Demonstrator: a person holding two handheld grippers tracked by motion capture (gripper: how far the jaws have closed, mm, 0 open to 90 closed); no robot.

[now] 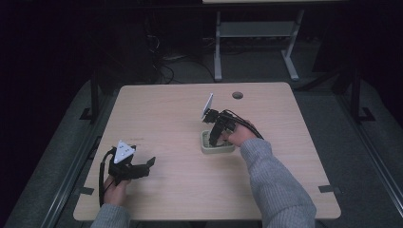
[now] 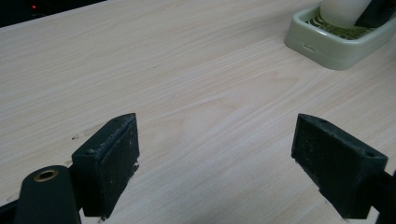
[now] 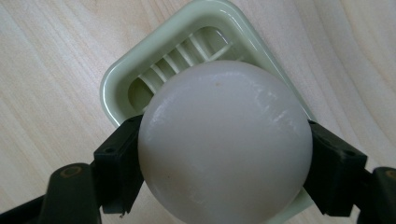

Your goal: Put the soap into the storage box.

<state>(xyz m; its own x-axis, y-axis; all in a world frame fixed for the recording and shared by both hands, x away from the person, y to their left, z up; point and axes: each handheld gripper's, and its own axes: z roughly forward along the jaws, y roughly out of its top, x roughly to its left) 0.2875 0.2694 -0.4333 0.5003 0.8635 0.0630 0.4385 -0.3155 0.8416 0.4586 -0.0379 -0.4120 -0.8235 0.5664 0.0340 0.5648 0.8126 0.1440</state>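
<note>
Your right gripper (image 3: pixel 224 186): clamped on white soap (image 3: pixel 224 144), directly over green dish (image 3: pixel 140 70). Your left gripper (image 2: pixel 215 158): jaws wide apart, empty, well left of dish, low over table (image 1: pixel 166 114).

This looks like a lab or test room set up for recording rather than a home. A plain light-wood tabletop (image 1: pixel 171 118) with a round cable hole (image 1: pixel 237 95) stands on a grey floor (image 1: pixel 47 156) in a dark room. Beyond the right claw (image 1: pixel 215 138), past the far edge, a second desk shows its grey metal legs (image 1: pixel 217 47), with loose cables (image 1: pixel 161 66) lying on the floor beside them. Dark metal stands (image 1: pixel 94 95) flank both sides, and black tape marks (image 1: pixel 330 189) sit at the near corners.
</note>
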